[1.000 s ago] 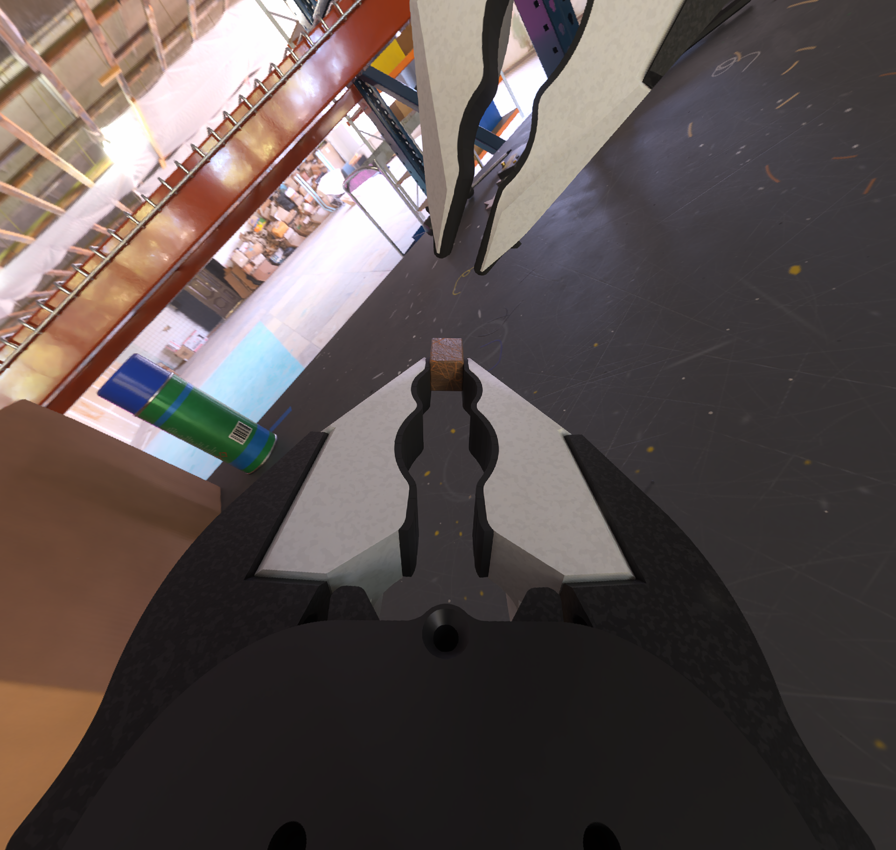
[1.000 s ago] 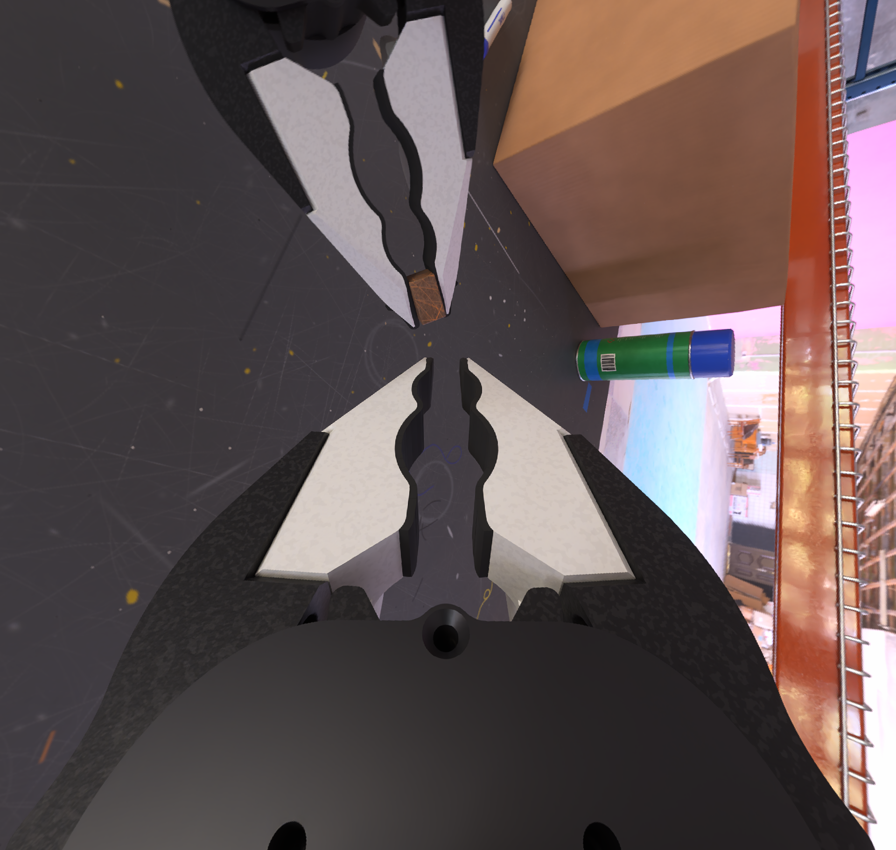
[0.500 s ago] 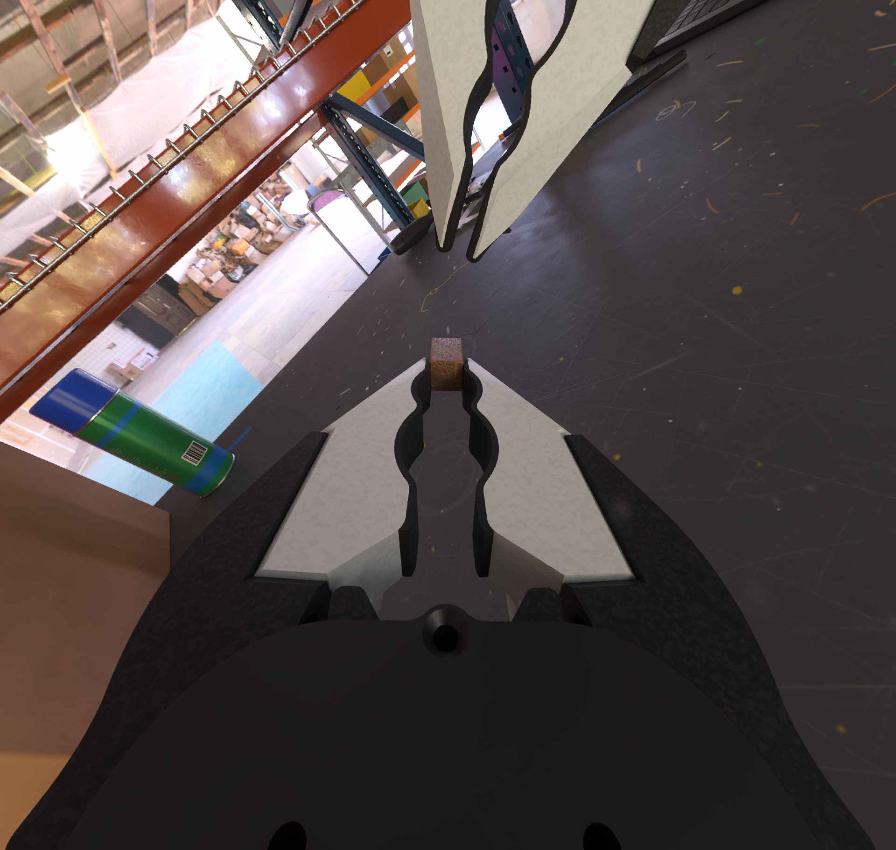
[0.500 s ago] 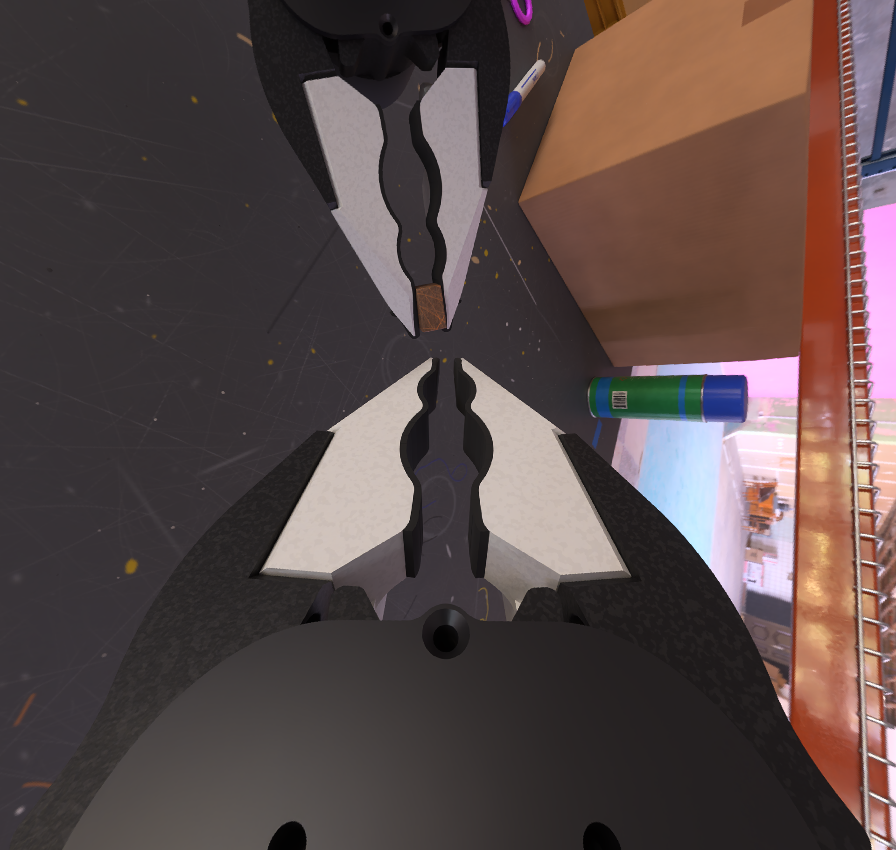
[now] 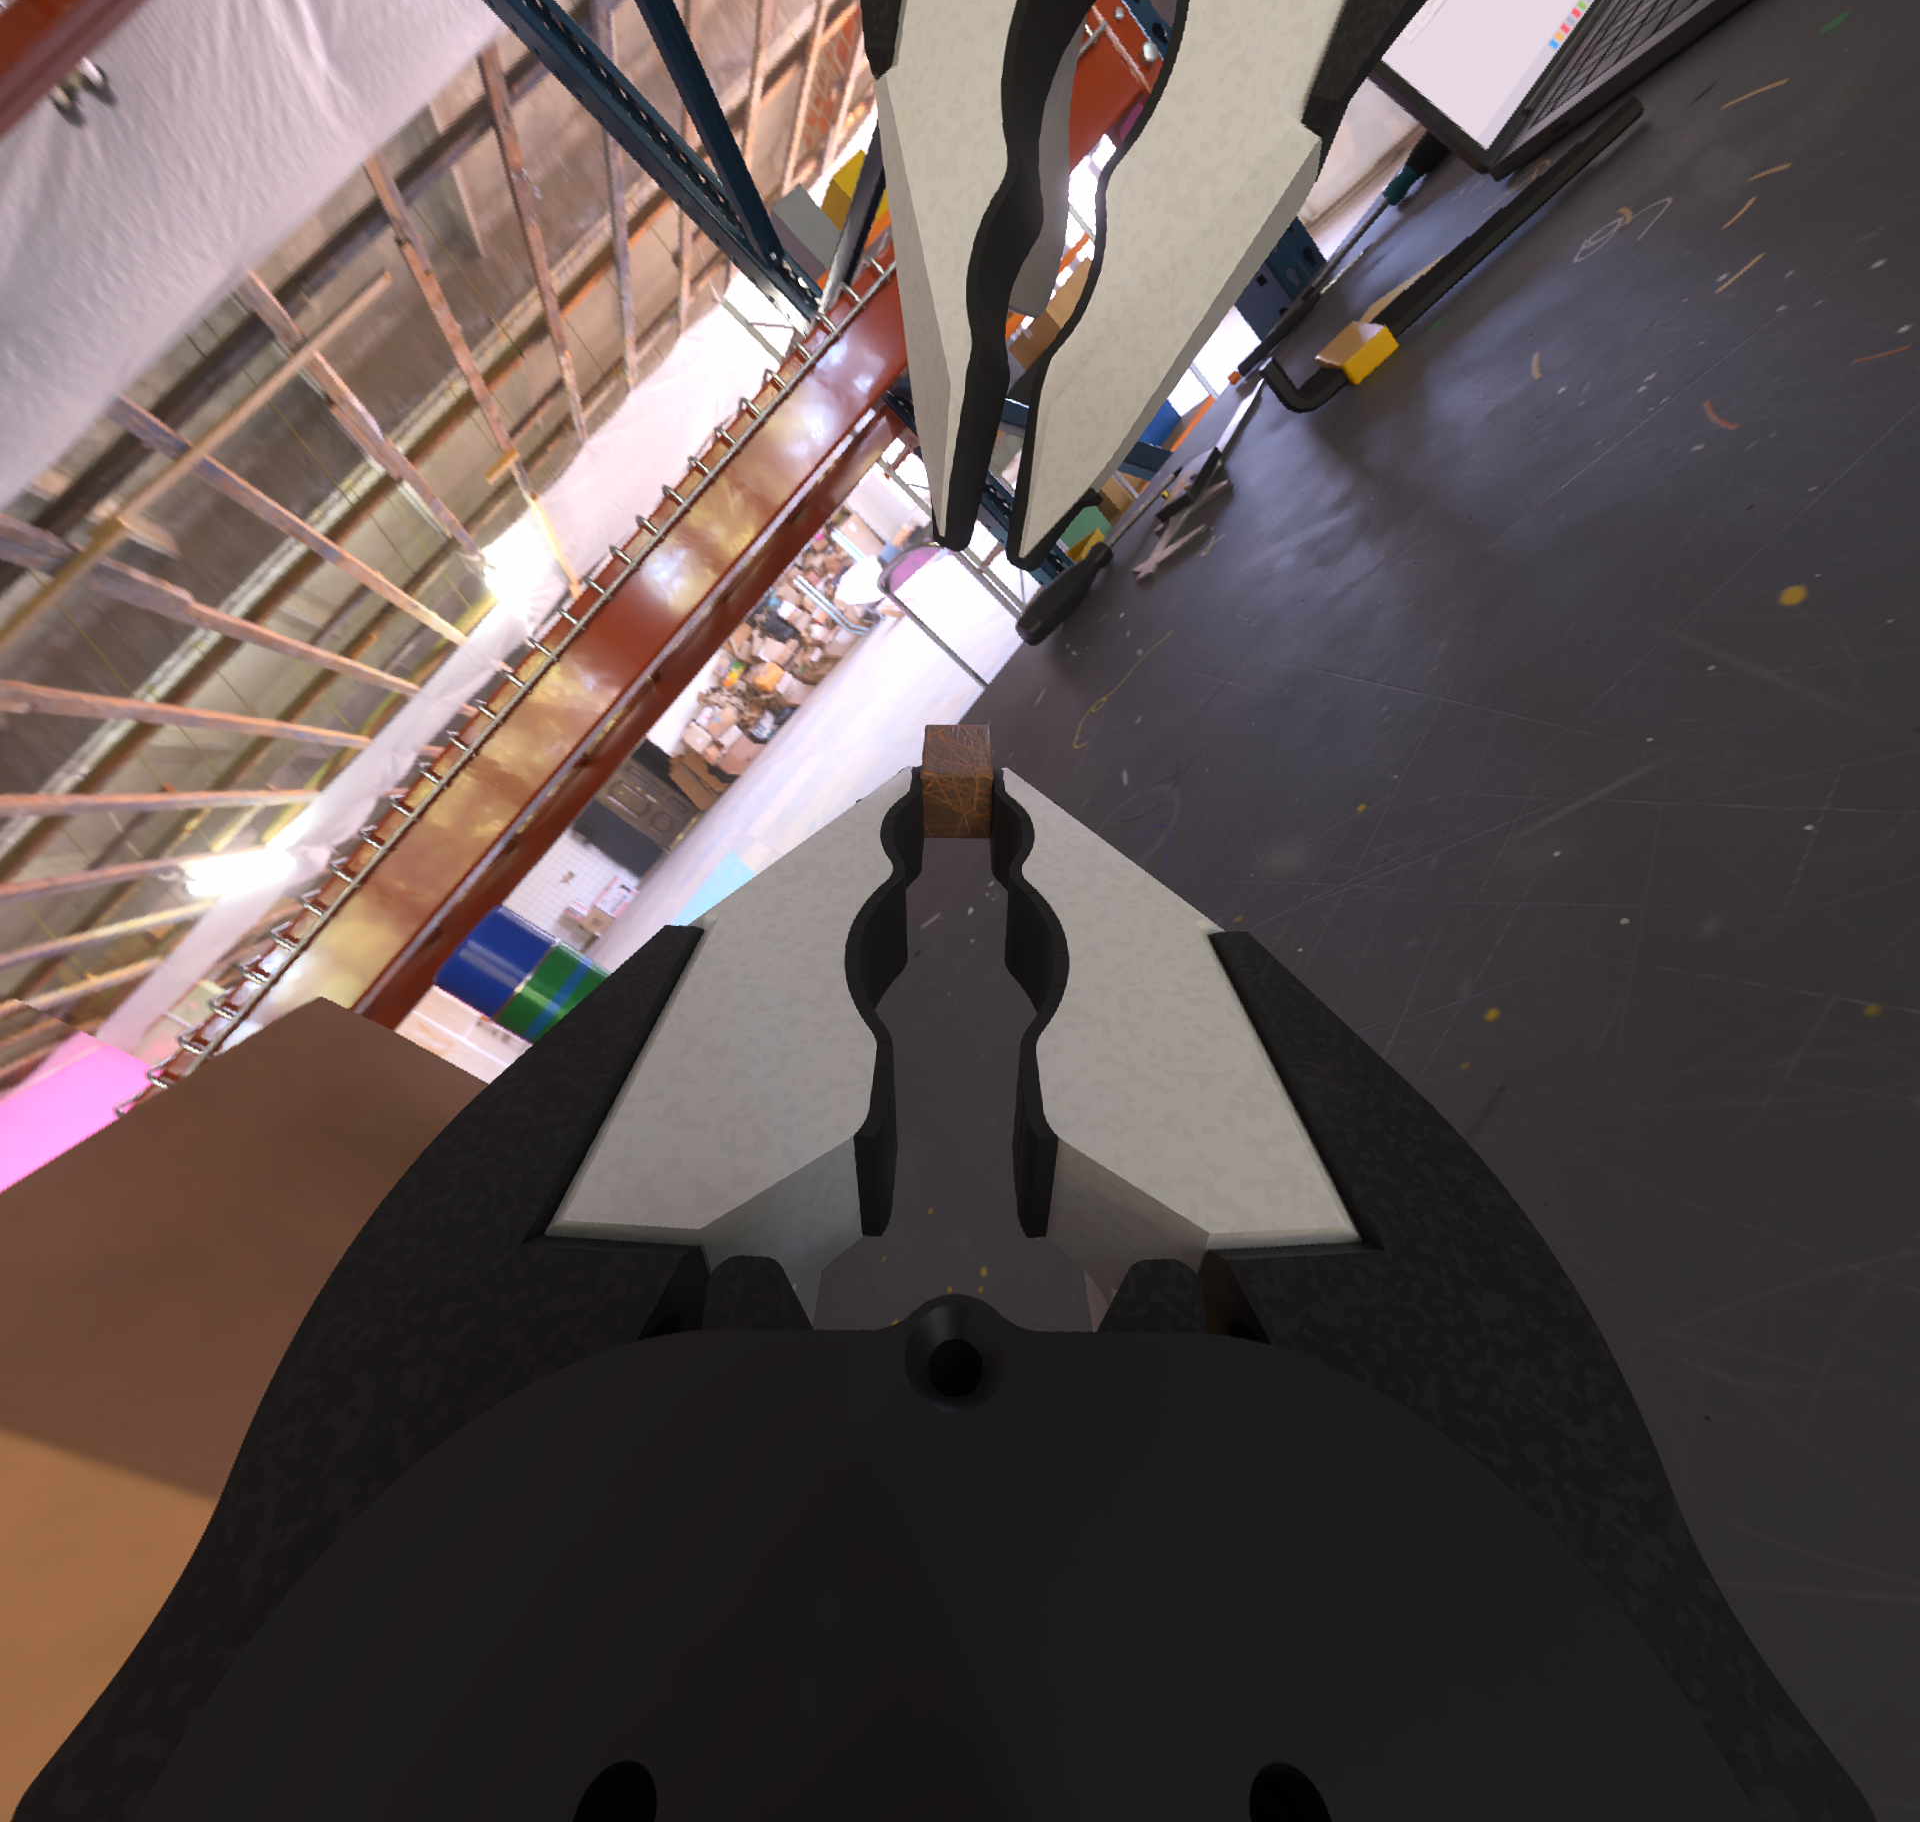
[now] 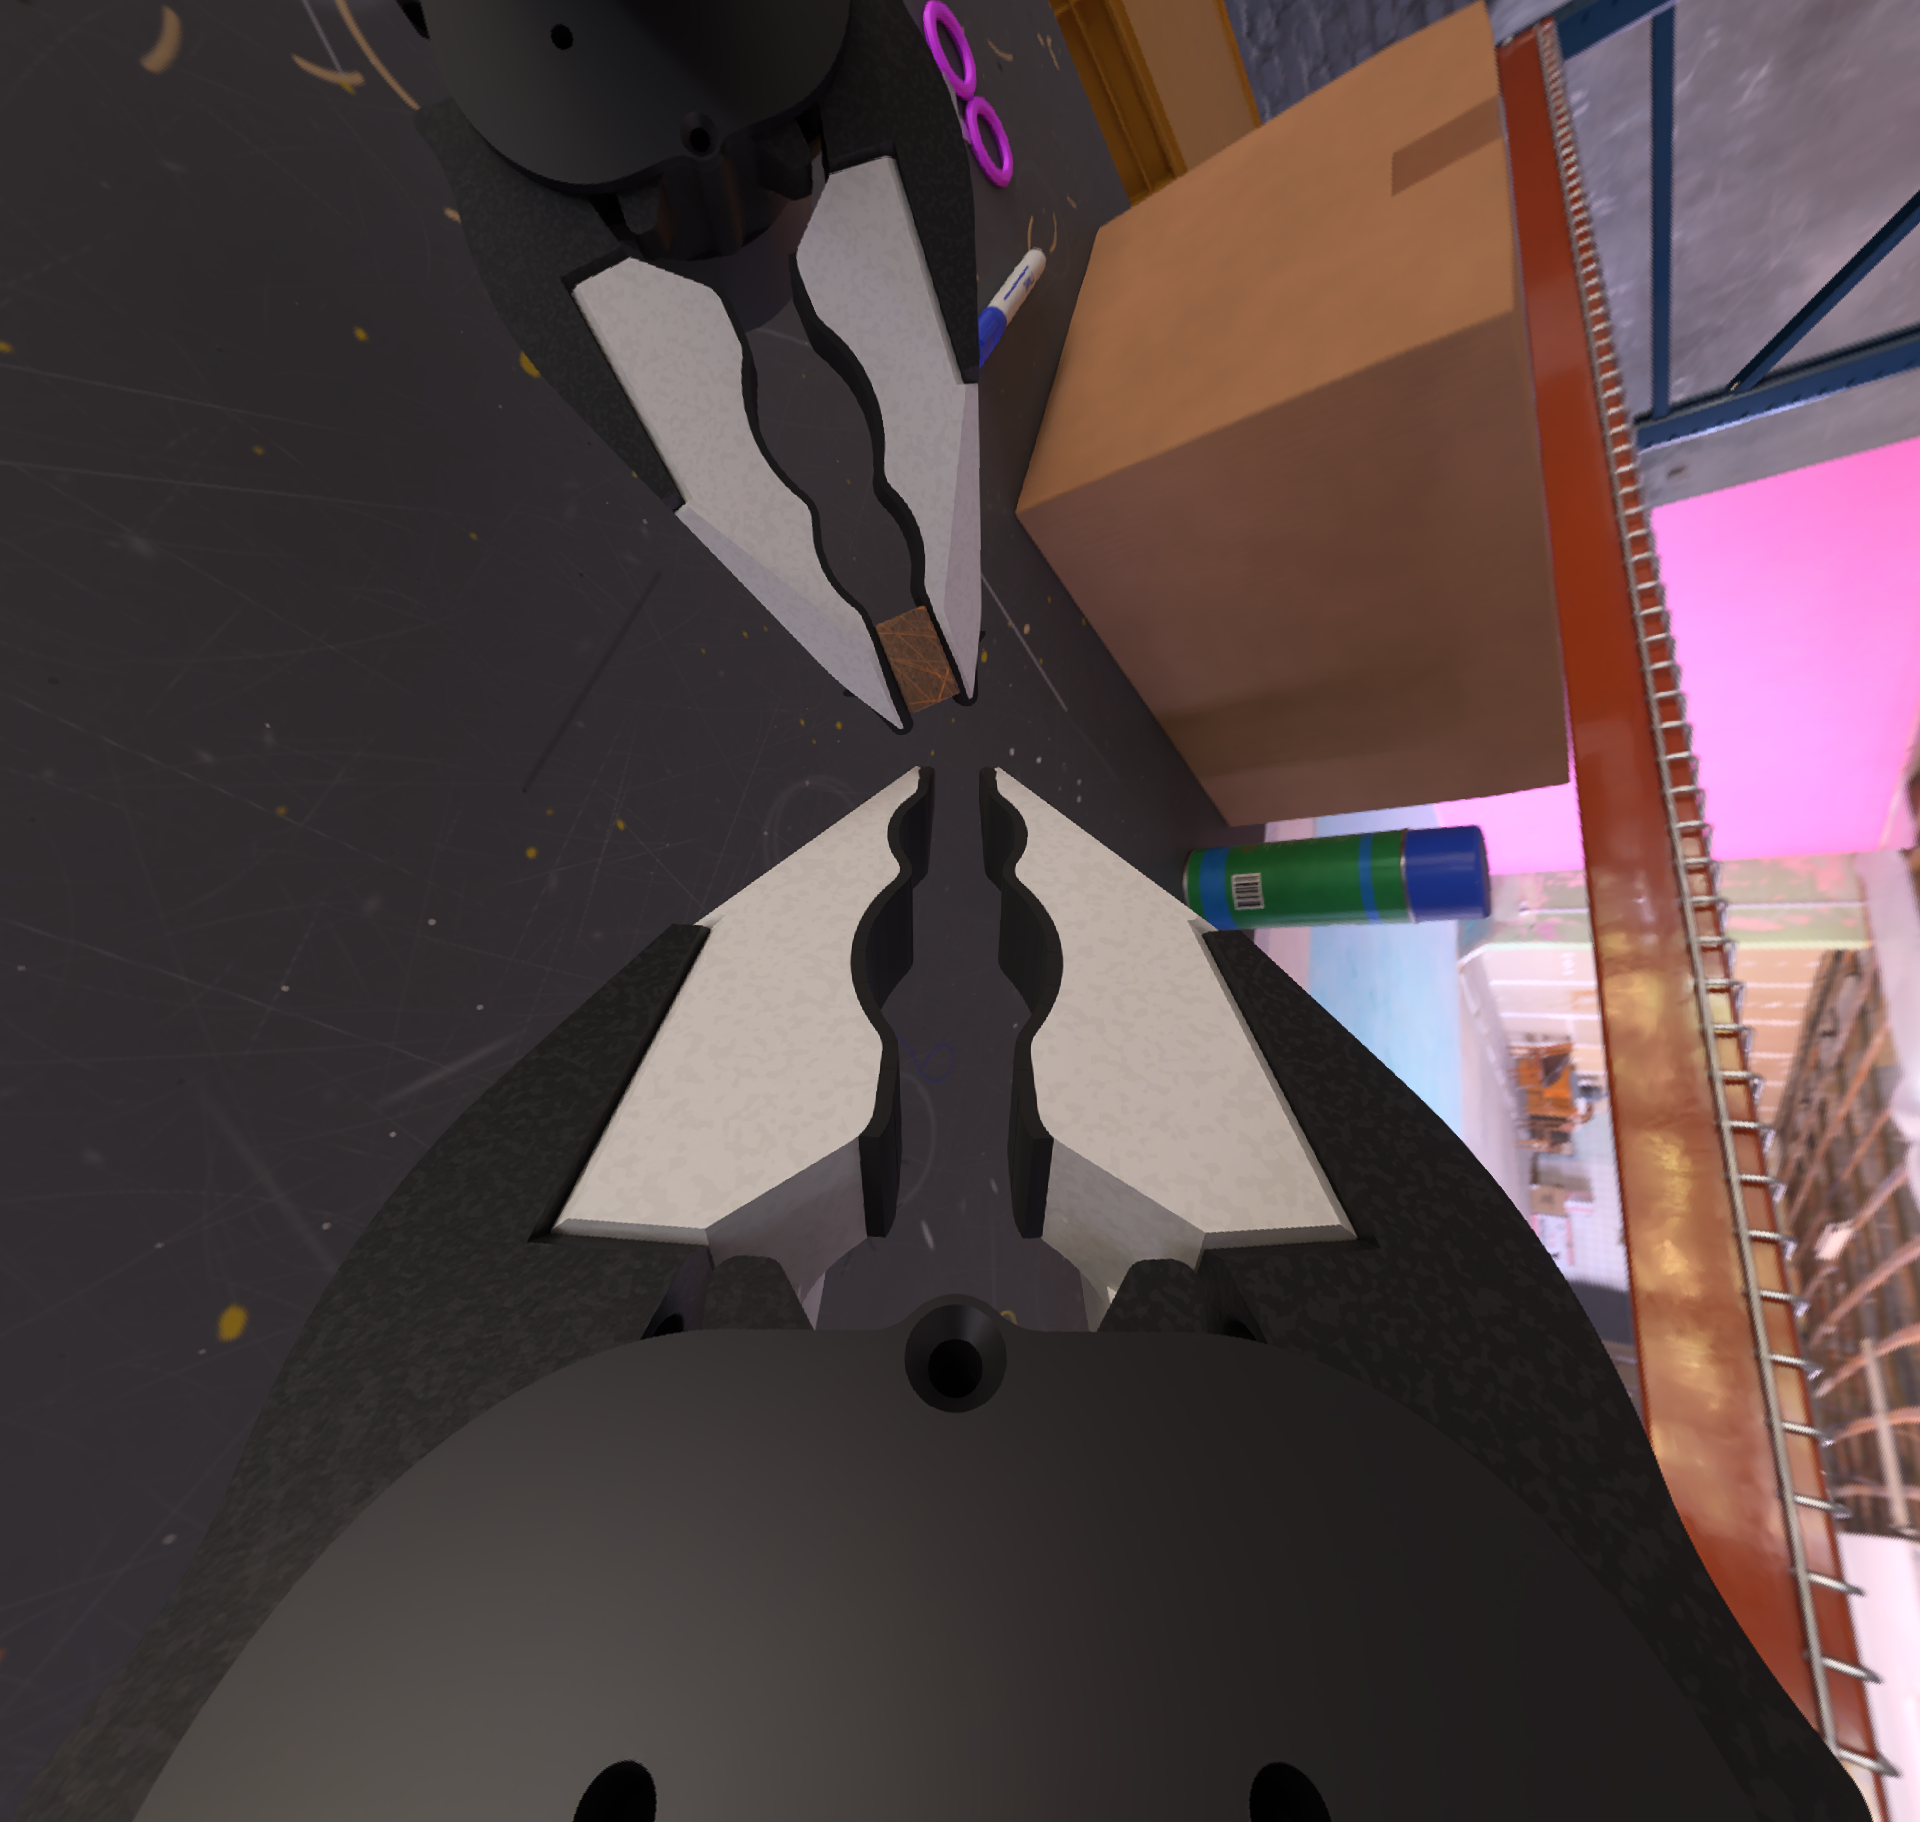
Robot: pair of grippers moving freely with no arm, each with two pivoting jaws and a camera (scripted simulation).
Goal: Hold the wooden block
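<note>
Your left gripper (image 5: 957,785) is clamped on the small brown wooden block (image 5: 956,793) at its fingertips; right gripper (image 6: 957,780), narrow and empty, sits tip-to-tip just opposite.

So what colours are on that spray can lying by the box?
Green spray can with blue cap; right wrist view.

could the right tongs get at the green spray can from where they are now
Probably yes. The right tongs hold nothing, with a narrow gap between the tips, and the green spray can lies just off to their side by the cardboard box, nothing between. They would need to open wider.
</note>
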